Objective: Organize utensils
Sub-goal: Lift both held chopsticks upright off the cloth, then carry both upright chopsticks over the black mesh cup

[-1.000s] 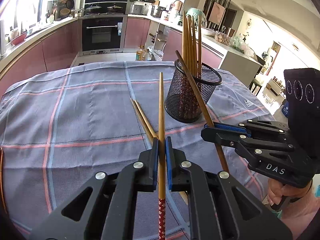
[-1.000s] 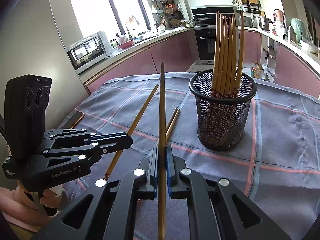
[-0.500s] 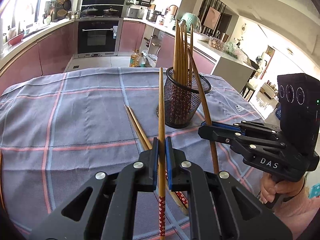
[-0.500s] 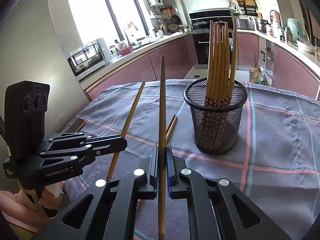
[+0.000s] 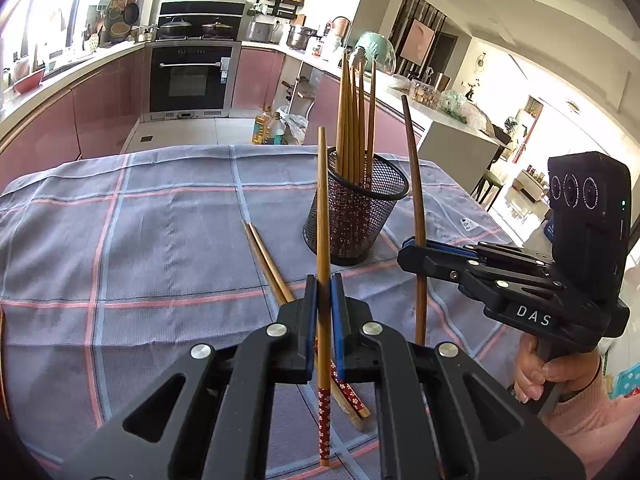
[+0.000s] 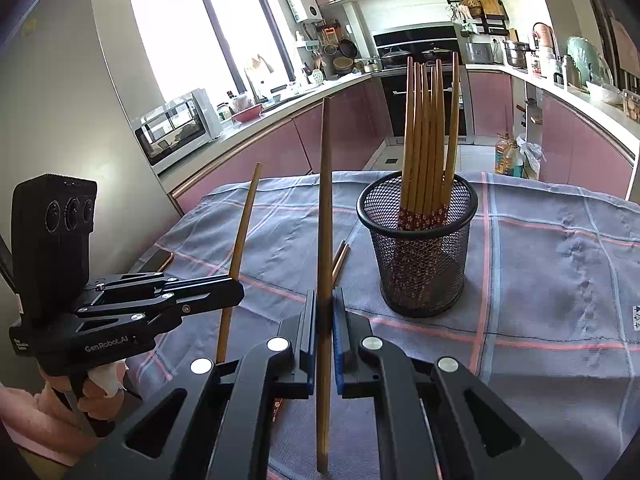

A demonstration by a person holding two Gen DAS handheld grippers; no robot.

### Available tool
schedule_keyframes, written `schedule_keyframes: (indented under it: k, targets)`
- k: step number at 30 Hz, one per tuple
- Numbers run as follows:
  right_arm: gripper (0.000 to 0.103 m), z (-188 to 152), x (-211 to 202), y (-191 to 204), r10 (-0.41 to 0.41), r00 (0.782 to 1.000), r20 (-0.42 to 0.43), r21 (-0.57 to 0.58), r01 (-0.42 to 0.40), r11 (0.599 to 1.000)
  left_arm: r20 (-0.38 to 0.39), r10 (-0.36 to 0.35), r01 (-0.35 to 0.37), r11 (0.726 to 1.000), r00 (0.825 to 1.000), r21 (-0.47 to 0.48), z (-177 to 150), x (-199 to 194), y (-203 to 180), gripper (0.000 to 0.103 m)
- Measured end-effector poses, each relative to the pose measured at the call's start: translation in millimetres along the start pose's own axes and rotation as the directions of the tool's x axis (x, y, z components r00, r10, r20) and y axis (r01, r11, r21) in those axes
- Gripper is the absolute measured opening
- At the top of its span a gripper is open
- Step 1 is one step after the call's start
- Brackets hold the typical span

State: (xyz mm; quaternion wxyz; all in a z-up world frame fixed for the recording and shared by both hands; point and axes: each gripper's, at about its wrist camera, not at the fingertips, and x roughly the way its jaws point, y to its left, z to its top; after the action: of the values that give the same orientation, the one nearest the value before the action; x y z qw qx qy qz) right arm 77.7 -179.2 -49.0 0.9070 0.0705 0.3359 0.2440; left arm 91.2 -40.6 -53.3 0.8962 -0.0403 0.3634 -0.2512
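Each gripper is clenched on one upright chopstick, the left gripper (image 5: 324, 312) and right gripper (image 6: 325, 320) holding them vertical presumably to drop into the mesh holder (image 6: 420, 248) at frame centre, while two chopsticks (image 5: 266, 264) lie on the bench (image 5: 120, 240).

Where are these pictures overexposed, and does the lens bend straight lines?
Left wrist view: the room at far right is washed out, and the chopstick in the right claw looks bowed. Right wrist view: the window is blown white, and the counter edge curves.
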Motion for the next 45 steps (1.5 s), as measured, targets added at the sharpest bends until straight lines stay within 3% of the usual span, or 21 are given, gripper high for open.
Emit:
schedule_keyframes:
  k: [45]
  targets:
    - [0.006, 20.7, -24.9, -3.7, -0.012, 0.995, 0.097, -0.009, 0.013, 1.000, 0.076, -0.083, 0.083, 0.997, 0.994, 0.006, 22.2, -15.0, -11.1, 0.007]
